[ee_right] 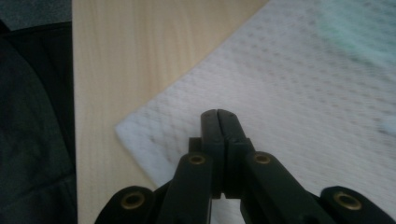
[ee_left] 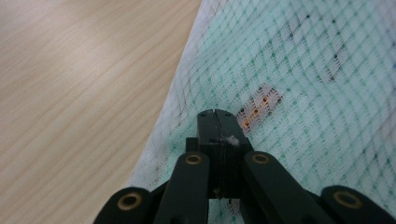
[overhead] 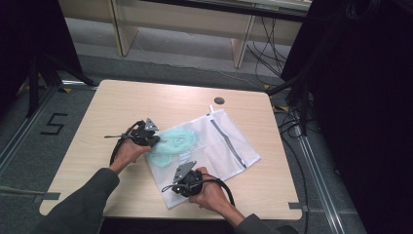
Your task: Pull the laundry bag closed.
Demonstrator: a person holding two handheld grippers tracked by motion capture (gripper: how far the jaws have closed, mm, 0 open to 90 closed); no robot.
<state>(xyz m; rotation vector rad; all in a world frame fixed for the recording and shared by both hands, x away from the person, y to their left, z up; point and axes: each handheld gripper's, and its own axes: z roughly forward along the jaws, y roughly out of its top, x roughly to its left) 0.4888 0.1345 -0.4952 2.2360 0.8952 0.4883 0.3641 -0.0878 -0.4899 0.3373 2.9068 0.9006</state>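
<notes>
High view. A white mesh bag (overhead: pixel 214 146) lay at the centre of the table (overhead: pixel 97 146), its zipper (overhead: pixel 226 141) running down the right half and a pale green cloth (overhead: pixel 175 142) showing through the left half. The left gripper (overhead: pixel 155 140) rested at the bag's left edge, over the green cloth; the right gripper (overhead: pixel 184 181) sat on the bag's lower corner, near the bottom of the frame. A small dark disc (overhead: pixel 219 101) lay above the bag, apart from it.

Left gripper view. The jaws of the left gripper (ee_left: pixel 216 114) stood fully closed, tip to tip, low at centre frame, over mesh with green beneath. Whether any mesh was pinched could not be told. A short strip with orange dots (ee_left: pixel 256 111) lay just right of the tip. Bare table (ee_left: pixel 84 93) filled the left half.

Right gripper view. The right gripper (ee_right: pixel 217 114) was likewise closed, its tip over the blurred white bag (ee_right: pixel 303 116) just inside the corner at lower left; no fabric showed between the jaws.

Judgement. The step appeared to be flattening or steadying the bag. It would go best with both tips pressed lightly and drawn outward together, so that the mesh spread without bunching or snagging.
</notes>
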